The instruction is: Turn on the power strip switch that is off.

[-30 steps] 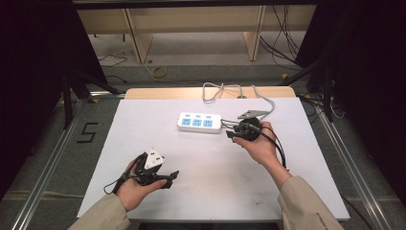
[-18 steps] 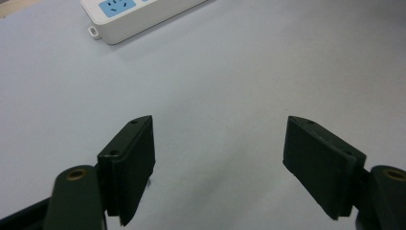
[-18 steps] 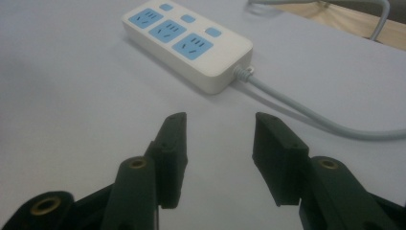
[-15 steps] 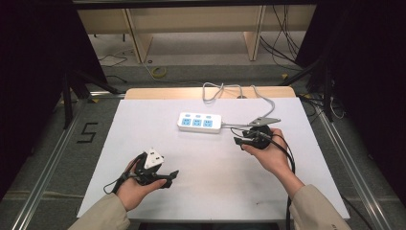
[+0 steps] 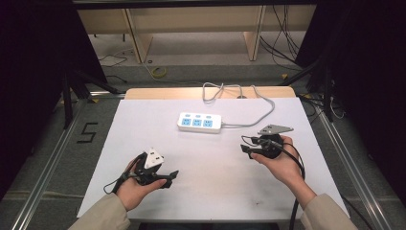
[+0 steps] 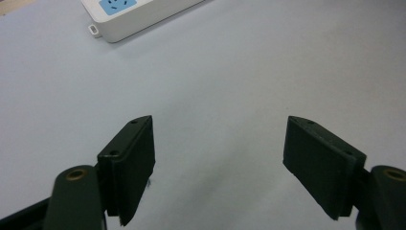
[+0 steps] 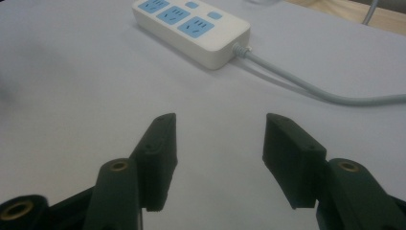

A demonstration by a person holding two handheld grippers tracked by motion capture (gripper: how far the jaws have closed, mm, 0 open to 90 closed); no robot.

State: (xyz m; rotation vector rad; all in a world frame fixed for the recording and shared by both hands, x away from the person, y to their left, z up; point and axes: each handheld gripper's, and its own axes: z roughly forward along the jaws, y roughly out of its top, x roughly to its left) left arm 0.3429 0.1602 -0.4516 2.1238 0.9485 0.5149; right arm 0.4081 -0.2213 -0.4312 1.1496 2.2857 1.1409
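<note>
A white table (image 5: 143, 124) seen from above, with a white power strip (image 5: 199, 122) lying near its far middle, its three sockets blue. A grey cable (image 5: 249, 98) loops from the strip's right end toward the far edge of the table. The left gripper (image 5: 168, 178) is held low at the near left, well apart from the strip, and the right gripper (image 5: 245, 145) at the right, nearer to it, pointing left. The high view shows both hands and sleeves. The left gripper view (image 6: 218, 158) shows its jaws spread wide over bare tabletop, holding nothing, with one corner of the strip (image 6: 139, 12) at the top. The right gripper view (image 7: 218, 155) shows its jaws moderately apart and empty, the whole strip (image 7: 191, 28) and its cable (image 7: 306, 86) ahead.
</note>
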